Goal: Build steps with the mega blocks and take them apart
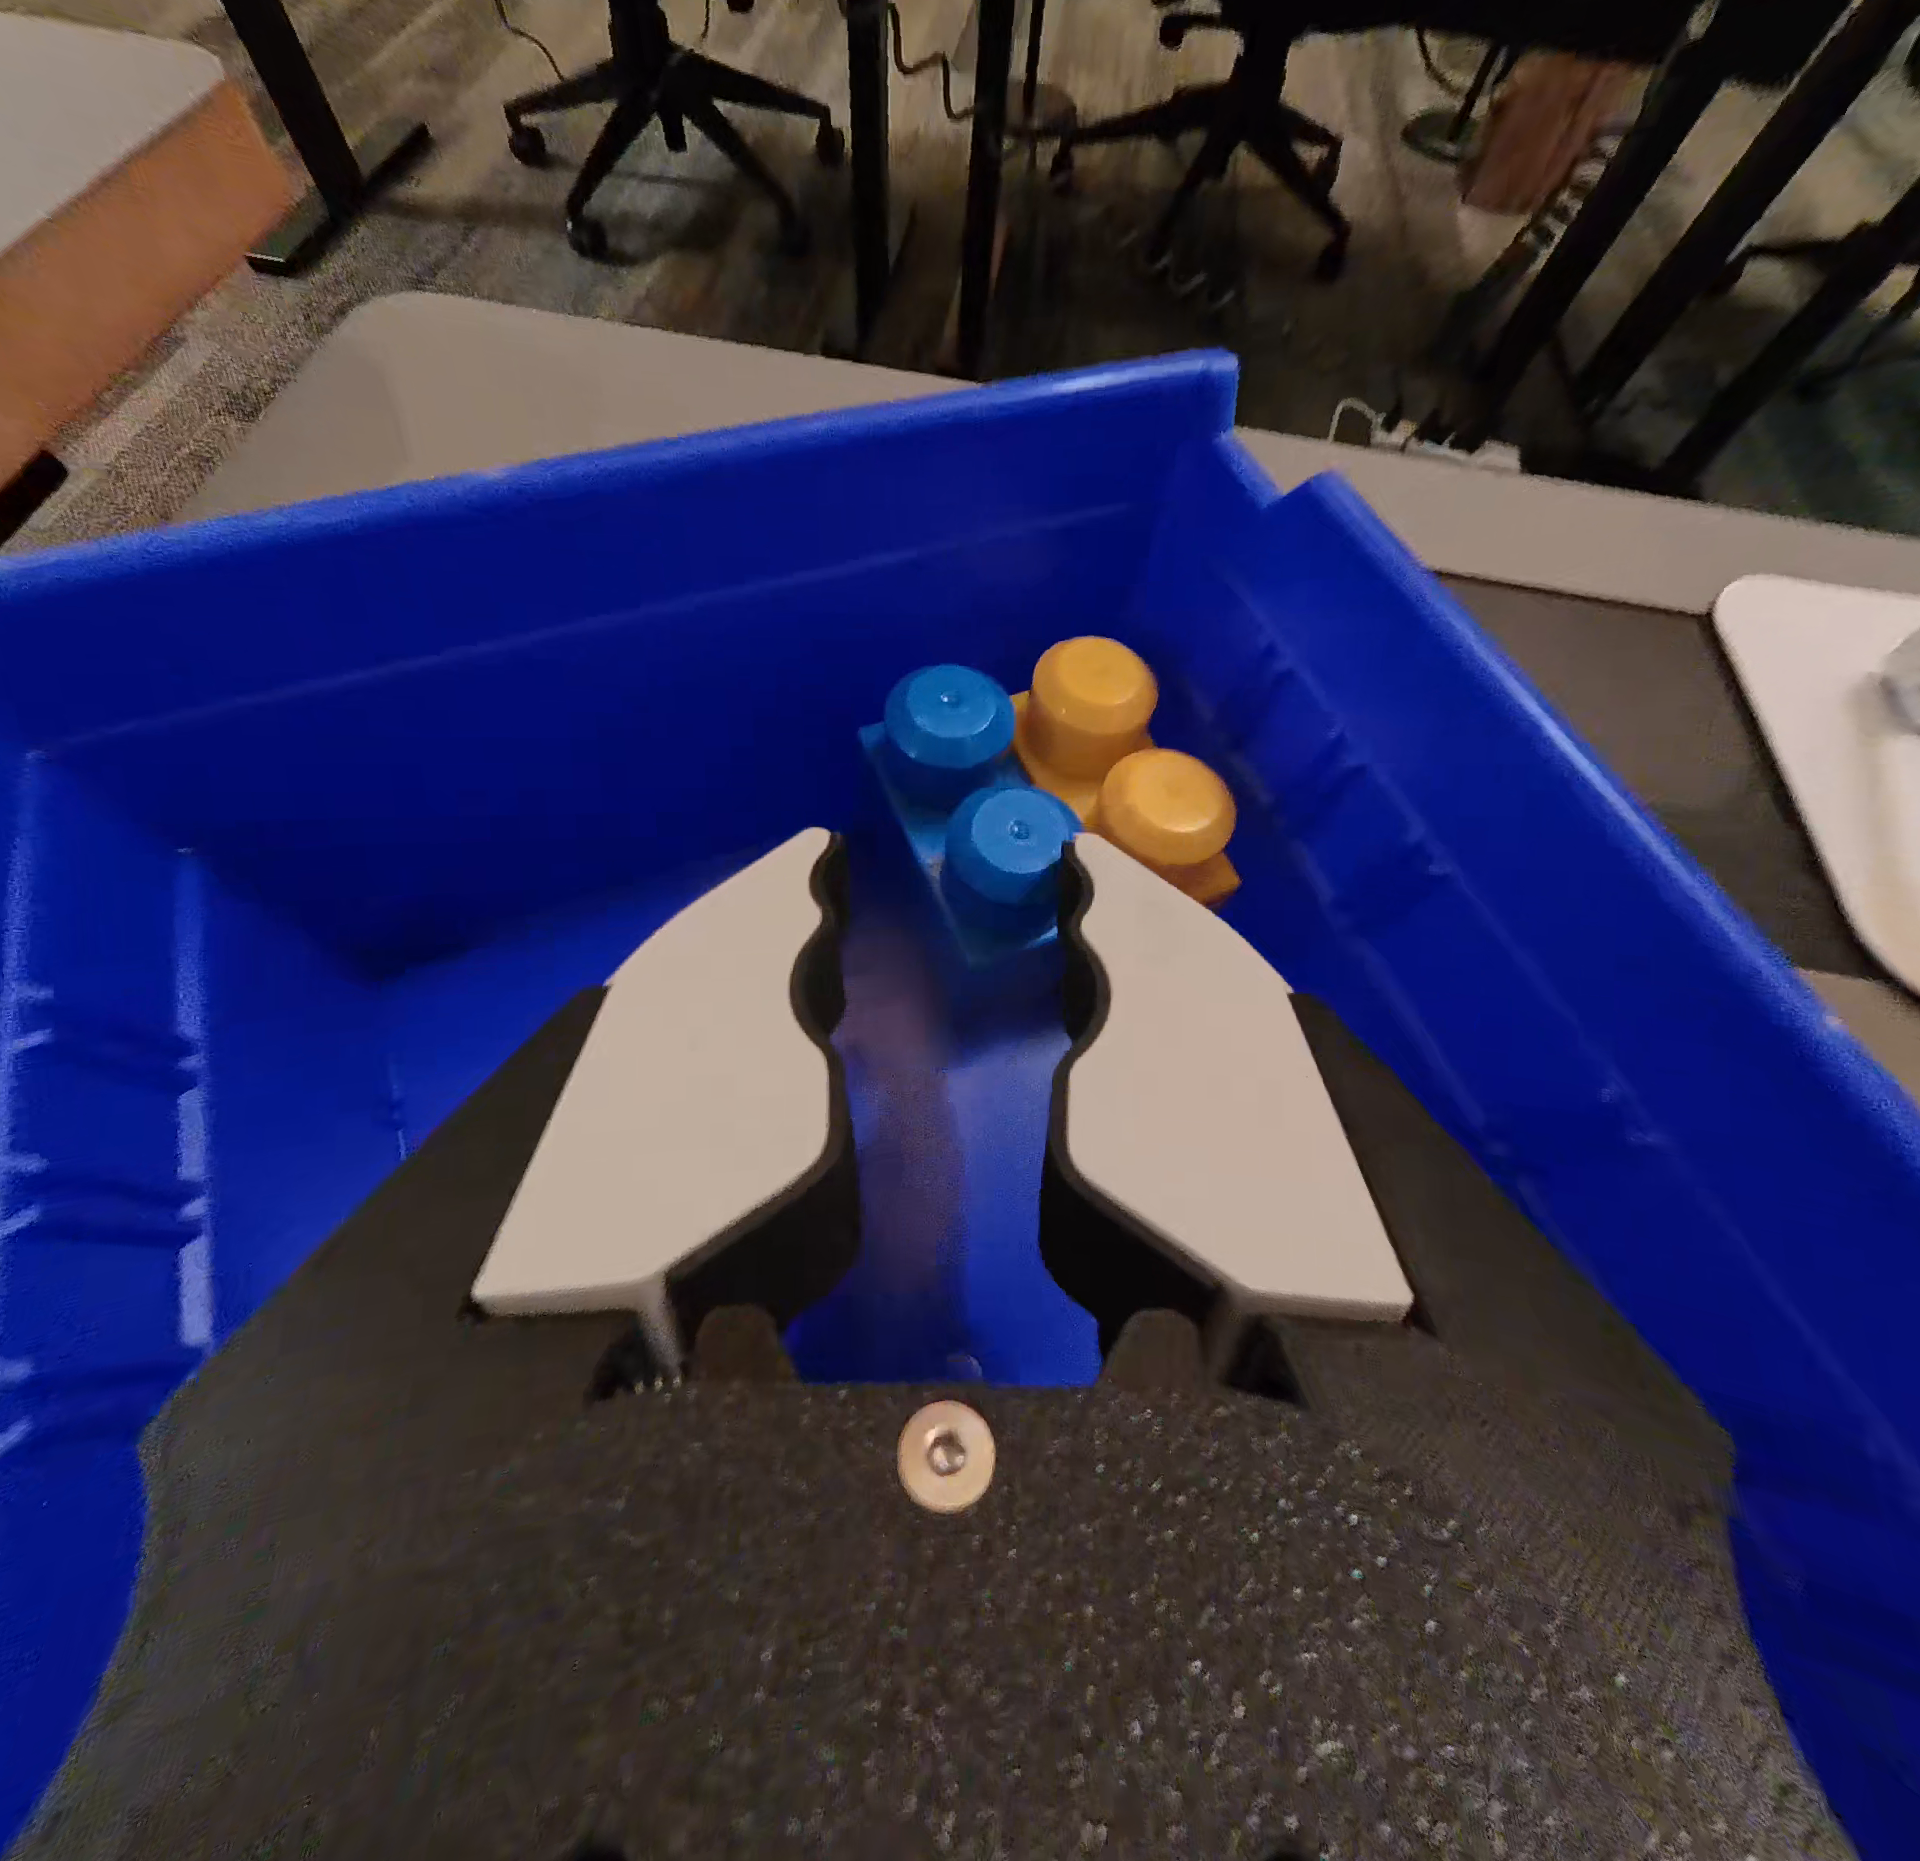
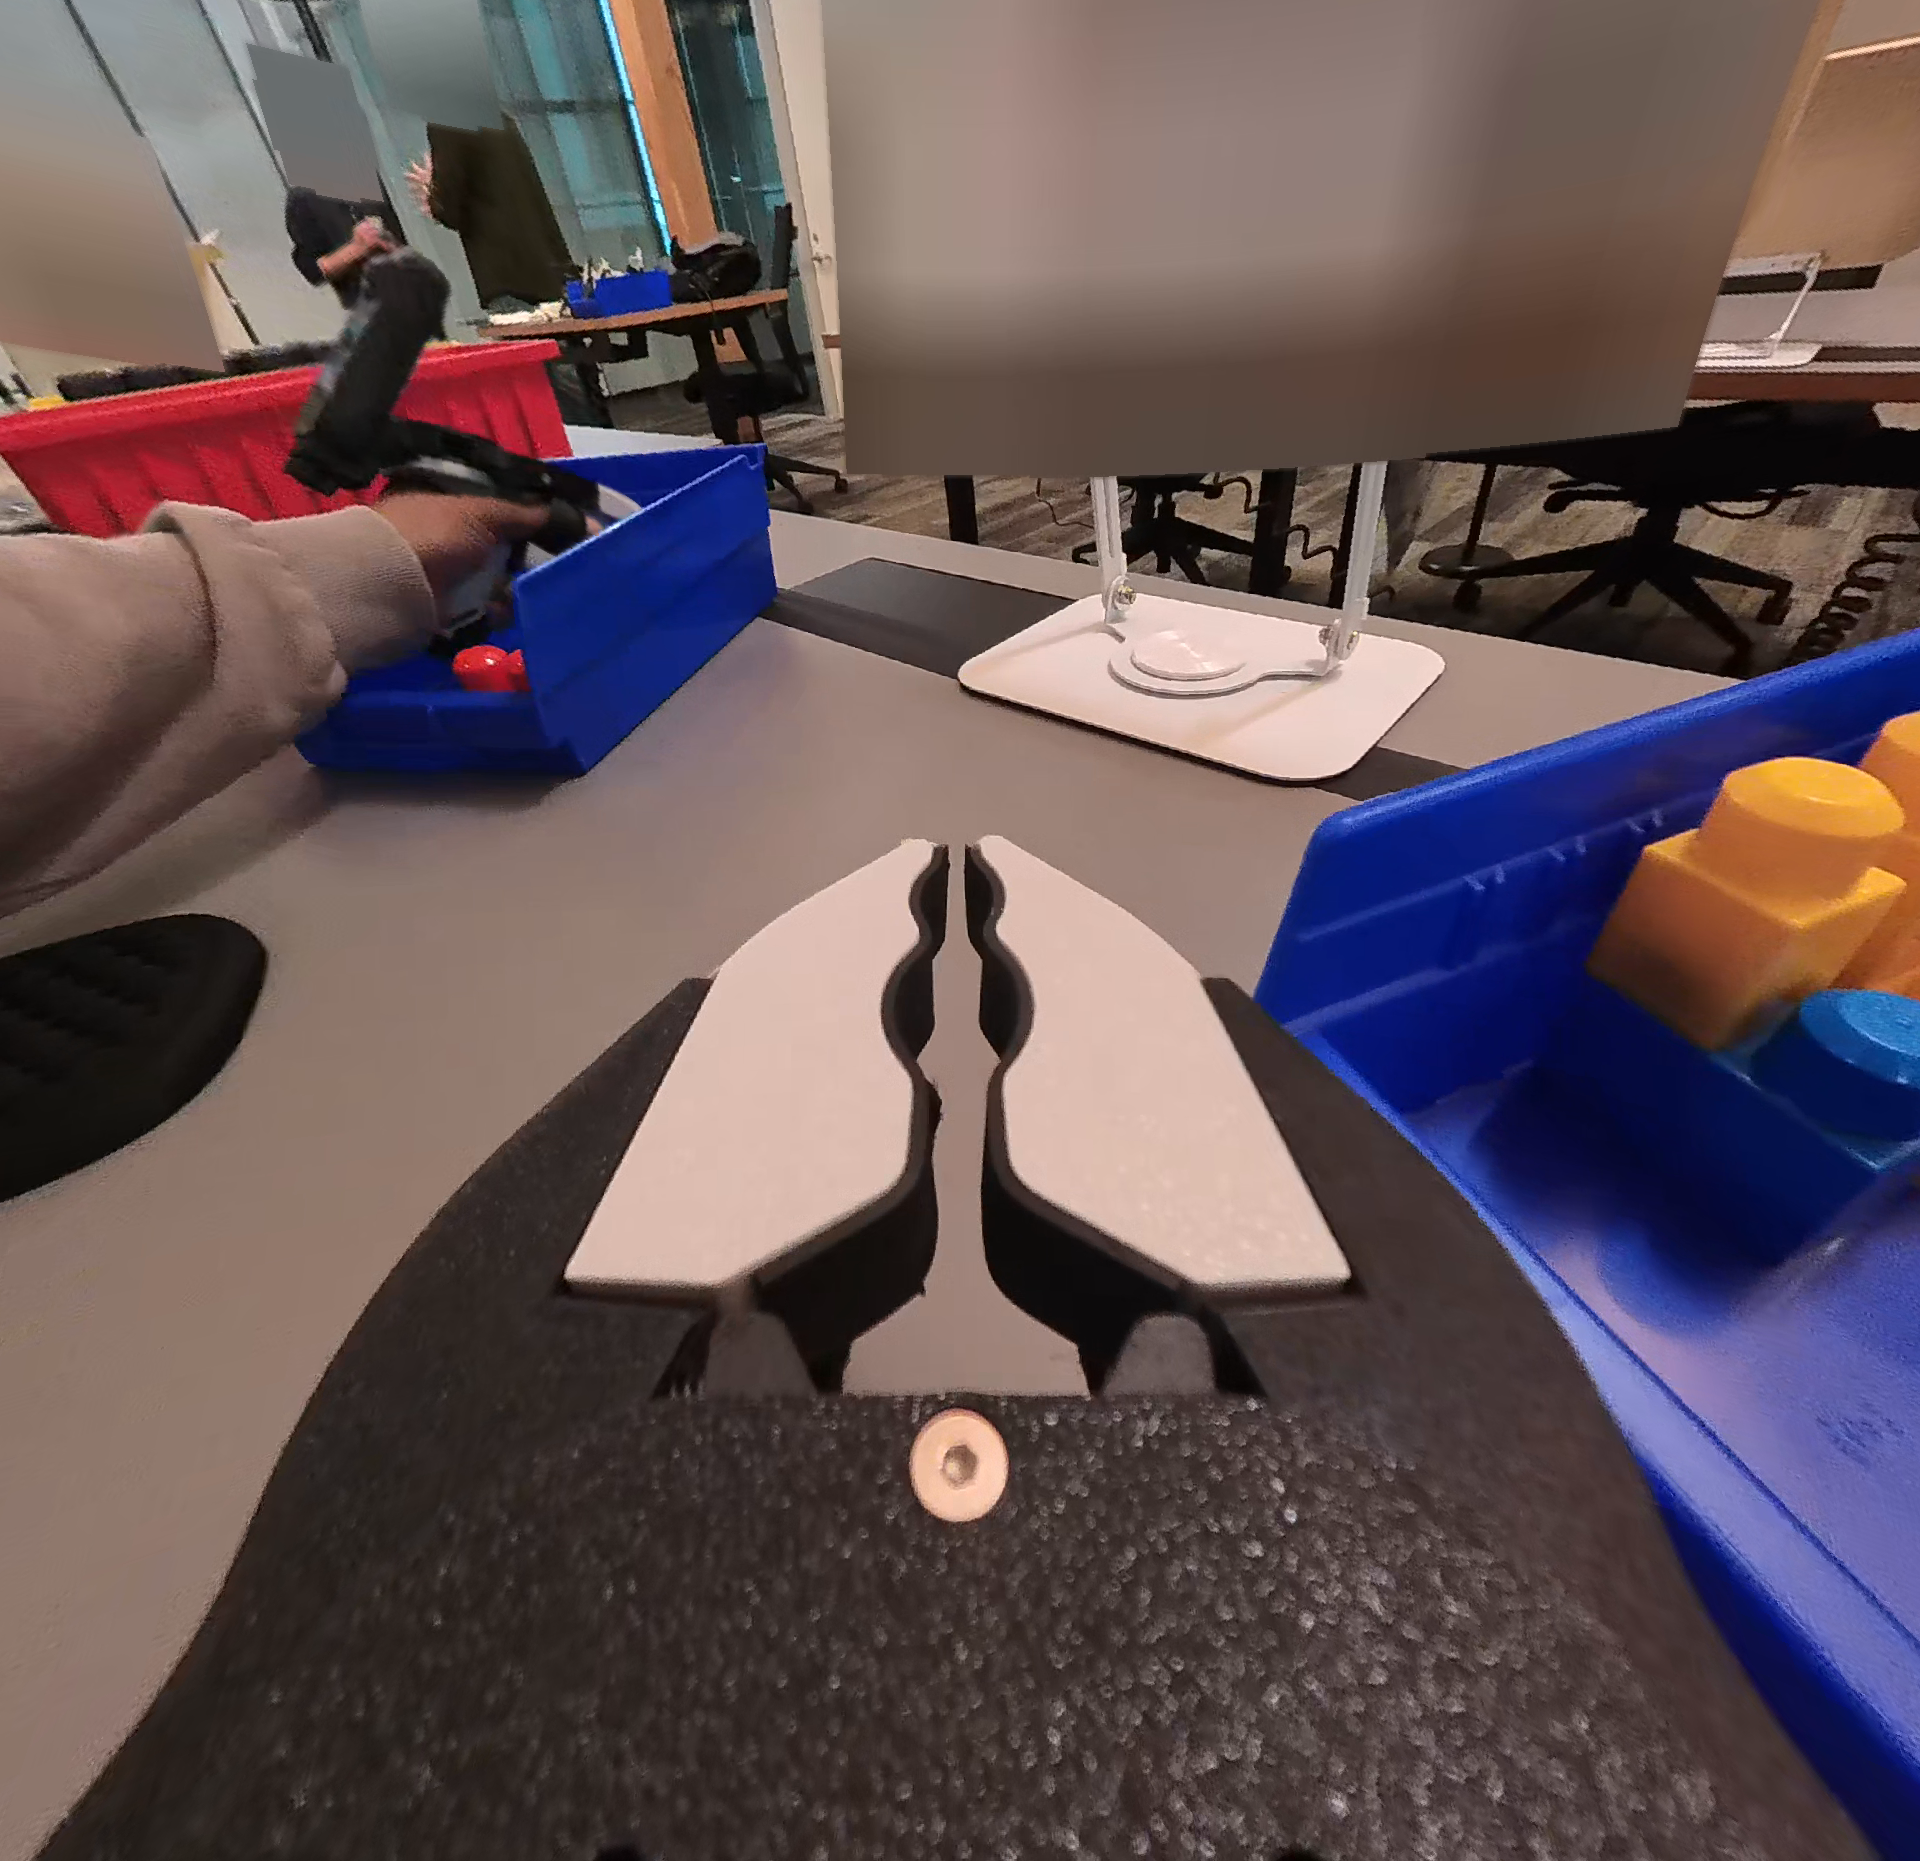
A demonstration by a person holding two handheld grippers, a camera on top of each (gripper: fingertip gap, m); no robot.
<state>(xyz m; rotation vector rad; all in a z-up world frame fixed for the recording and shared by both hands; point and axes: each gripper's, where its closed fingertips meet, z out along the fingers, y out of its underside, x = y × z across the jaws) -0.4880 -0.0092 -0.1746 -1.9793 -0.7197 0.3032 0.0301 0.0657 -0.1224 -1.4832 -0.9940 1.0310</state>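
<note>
Fetching a block looks like the step in hand: the left gripper [image 1: 948, 855], jaws open, reaches into the blue bin [image 1: 623, 606] toward the blue block [image 1: 971, 824], which touches a yellow block [image 1: 1127, 762]. Closing squarely needs care; the bin wall crowds it. The right gripper [image 2: 957, 855] hovers over the worktop [image 2: 644, 876], jaws nearly closed, empty.

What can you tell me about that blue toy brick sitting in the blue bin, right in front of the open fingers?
The blue plastic two-stud brick looks smooth and slightly glossy, with two round knobs in a row on a rectangular base. It sits studs-up on the floor of the blue plastic bin, near the far right corner, side by side with an orange two-stud brick. The left gripper is open, its grey fingers just short of the brick's near end; whether they touch is unclear.
</note>
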